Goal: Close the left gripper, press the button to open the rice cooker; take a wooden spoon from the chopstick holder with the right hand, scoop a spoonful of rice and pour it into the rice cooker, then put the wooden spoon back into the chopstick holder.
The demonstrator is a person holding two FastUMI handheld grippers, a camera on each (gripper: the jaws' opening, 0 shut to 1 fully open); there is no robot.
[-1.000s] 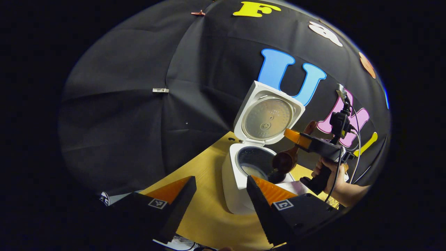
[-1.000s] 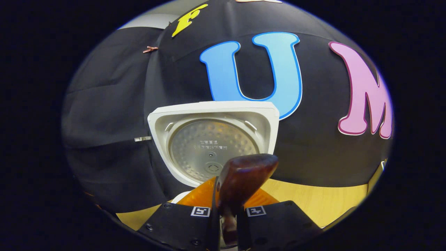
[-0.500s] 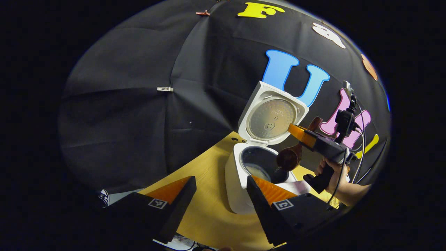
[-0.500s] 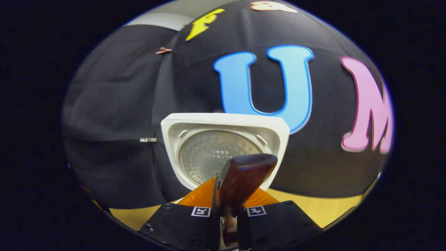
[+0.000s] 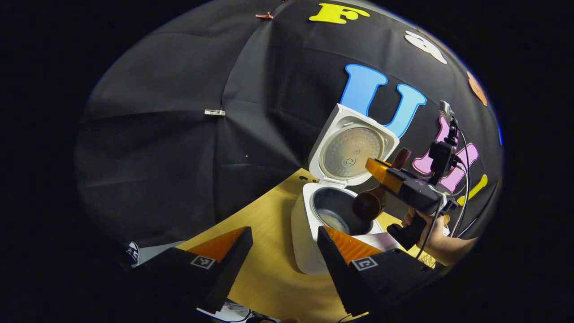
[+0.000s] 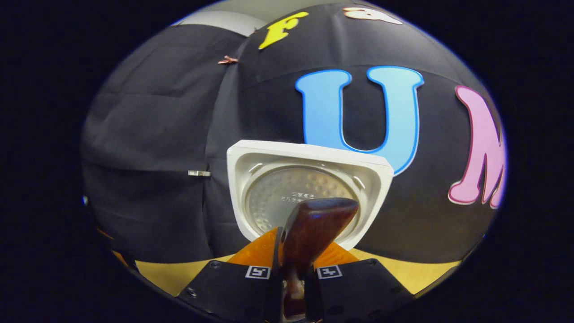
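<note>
Gripping the wooden spoon [image 6: 309,233], right tongs [image 6: 293,251] hover over the open rice cooker [image 5: 314,224]; left tongs [image 5: 282,242] gape apart.

Bench [image 5: 269,269]: yellow wood-grain top, running back to black cloth wall. White rice cooker [image 5: 305,251] stood directly on it, toward right side, lid [image 5: 352,150] raised upright at back. Bench strip [image 6: 170,278] also seen in right gripper view, below cloth wall, open lid [image 6: 242,179] rising above it.
</note>
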